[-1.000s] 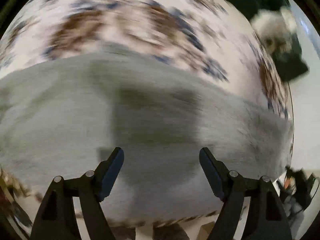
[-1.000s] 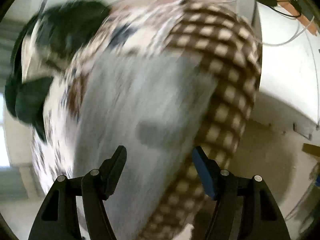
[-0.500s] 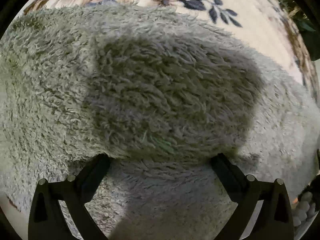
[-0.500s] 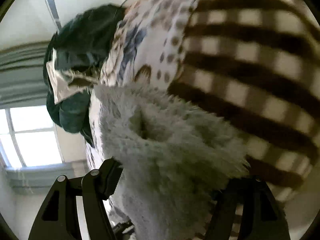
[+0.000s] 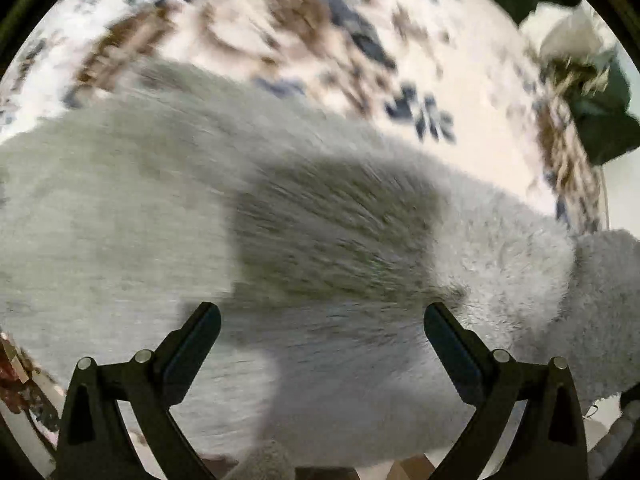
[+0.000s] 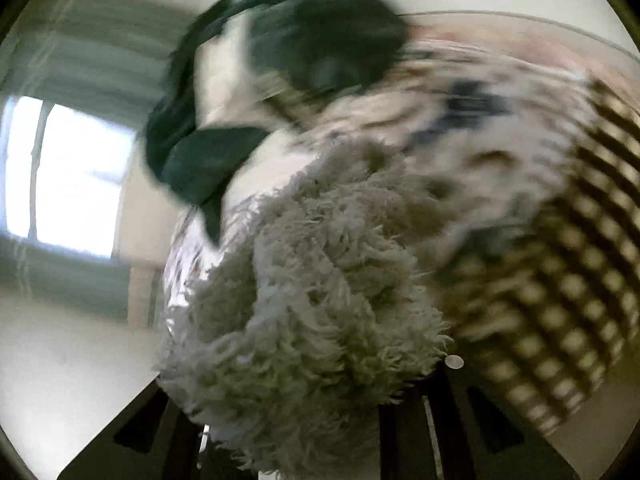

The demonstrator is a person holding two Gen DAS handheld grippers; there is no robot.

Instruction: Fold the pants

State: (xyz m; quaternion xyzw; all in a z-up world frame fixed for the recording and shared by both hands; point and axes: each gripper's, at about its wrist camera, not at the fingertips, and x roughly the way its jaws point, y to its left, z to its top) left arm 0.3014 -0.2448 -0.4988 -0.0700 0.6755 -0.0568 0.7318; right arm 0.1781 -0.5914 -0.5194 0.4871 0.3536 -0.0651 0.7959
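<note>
Fluffy grey fleece pants point(image 5: 132, 216): soft, bulky, limp; left gripper point(image 5: 320, 336) wide apart, right gripper point(image 6: 296, 412) seemingly clamping a bunched edge.

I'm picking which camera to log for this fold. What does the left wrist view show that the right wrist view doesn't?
Left only: the open left gripper over the fluffy pants spread flat. Right only: the right gripper shut on a bunched piece of pants, a window and a checked blanket. Both: the pants, the floral sheet and dark green clothes.
</note>
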